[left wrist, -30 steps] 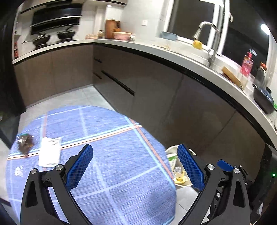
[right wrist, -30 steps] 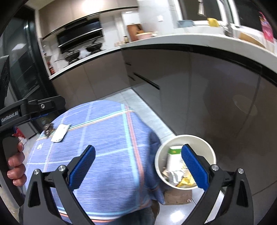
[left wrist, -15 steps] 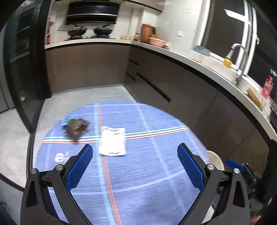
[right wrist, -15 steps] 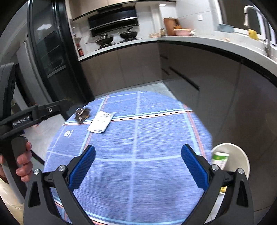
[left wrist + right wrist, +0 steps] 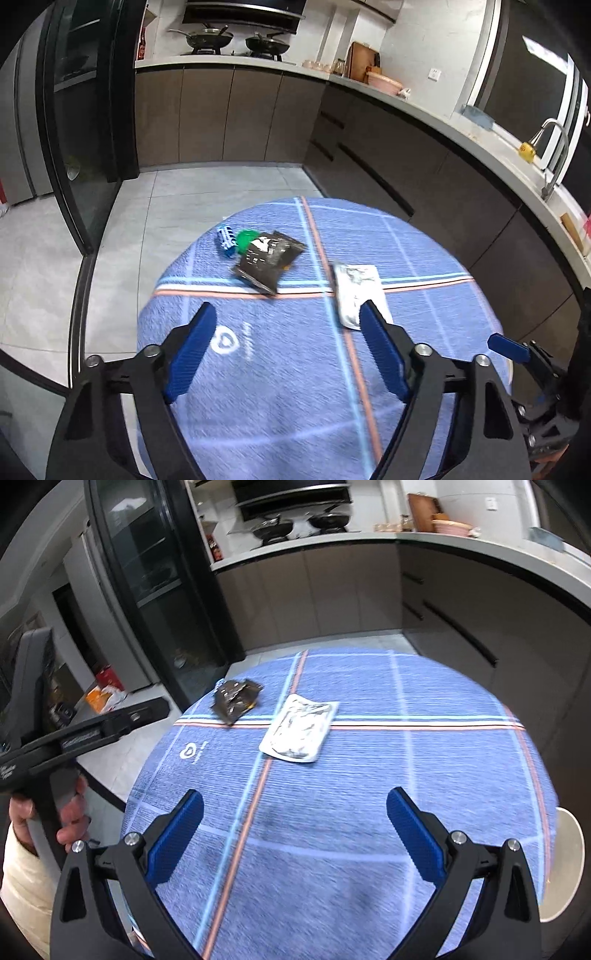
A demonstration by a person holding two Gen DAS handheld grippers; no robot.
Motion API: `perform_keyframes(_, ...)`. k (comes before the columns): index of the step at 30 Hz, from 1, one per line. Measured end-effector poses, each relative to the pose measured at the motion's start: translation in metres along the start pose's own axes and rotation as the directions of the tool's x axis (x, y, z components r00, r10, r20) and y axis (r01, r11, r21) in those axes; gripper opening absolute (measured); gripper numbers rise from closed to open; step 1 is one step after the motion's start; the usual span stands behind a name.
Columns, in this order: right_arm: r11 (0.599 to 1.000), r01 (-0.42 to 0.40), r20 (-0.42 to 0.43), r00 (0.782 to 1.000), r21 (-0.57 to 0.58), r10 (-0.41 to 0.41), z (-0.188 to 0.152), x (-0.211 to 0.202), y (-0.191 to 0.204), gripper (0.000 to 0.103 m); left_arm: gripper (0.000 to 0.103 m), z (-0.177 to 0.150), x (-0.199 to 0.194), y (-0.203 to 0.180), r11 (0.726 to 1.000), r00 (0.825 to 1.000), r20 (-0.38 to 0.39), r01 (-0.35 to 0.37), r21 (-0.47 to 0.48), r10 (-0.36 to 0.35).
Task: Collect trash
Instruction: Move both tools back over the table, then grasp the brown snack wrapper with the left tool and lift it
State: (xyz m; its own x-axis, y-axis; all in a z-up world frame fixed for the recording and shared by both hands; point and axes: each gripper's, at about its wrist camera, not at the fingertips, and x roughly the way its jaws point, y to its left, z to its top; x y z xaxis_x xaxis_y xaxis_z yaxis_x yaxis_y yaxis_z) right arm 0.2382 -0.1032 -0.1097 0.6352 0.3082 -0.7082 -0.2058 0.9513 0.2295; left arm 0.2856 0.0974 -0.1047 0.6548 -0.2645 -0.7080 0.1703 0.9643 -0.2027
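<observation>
jaws: left gripper (image 5: pixel 286 352) closing on nothing, right gripper (image 5: pixel 295 834) wide apart, empty. white wrapper (image 5: pixel 300 733) and dark wrapper (image 5: pixel 236 699) lie flat mid-tabletop (image 5: pixel 369 794). light, flimsy, probably slick; pinch a raised edge.

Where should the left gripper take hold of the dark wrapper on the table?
Grip the dark wrapper at its raised near corner, coming from the near side and slightly above. It lies crumpled, not flat, so that lifted edge gives the closing left gripper something to pinch.
</observation>
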Motion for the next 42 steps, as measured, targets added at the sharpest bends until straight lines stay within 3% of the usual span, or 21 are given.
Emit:
perform_keyframes(10,1.0,-0.03,-0.048,0.998,-0.003,0.03,0.016,0.037,0.004,0.1,0.071,0.03,0.068,0.027,0.999,0.997,-0.07,0.029,-0.02,-0.03)
perform_keyframes(20,0.999,-0.034,-0.081,0.996,0.014,0.035,0.02,0.062,0.001,0.1,0.07,0.042,0.113,0.028,0.998,0.993,-0.104,0.056,-0.017,-0.058)
perform_keyframes(22,0.999,-0.032,-0.085,0.996,0.014,0.034,0.021,0.065,0.0,0.1,0.066,0.043,0.12,0.029,0.998,0.992,-0.114,0.06,-0.015,-0.061)
perform_keyframes(26,1.0,-0.021,-0.096,0.995,0.021,0.023,0.022,0.071,-0.004,0.1,0.036,0.04,0.135,0.028,0.997,0.986,-0.153,0.07,-0.009,-0.071)
perform_keyframes(30,1.0,-0.01,-0.106,0.994,0.027,0.013,0.025,0.087,-0.004,0.097,0.032,0.032,0.134,0.028,0.996,0.983,-0.157,0.089,-0.02,-0.092)
perform_keyframes(33,1.0,0.008,-0.114,0.993,0.026,-0.005,0.029,0.101,-0.003,0.088,0.03,0.028,0.127,0.027,0.995,0.982,-0.155,0.101,-0.025,-0.104)
perform_keyframes(35,0.999,0.021,-0.111,0.994,0.025,-0.018,0.032,0.107,-0.002,0.085,0.023,0.024,0.123,0.026,0.995,0.984,-0.153,0.095,-0.017,-0.096)
perform_keyframes(42,0.998,0.065,-0.104,0.993,0.017,-0.063,0.038,0.126,0.001,0.073,0.022,0.018,0.109,0.023,0.995,0.986,-0.134,0.098,-0.013,-0.098)
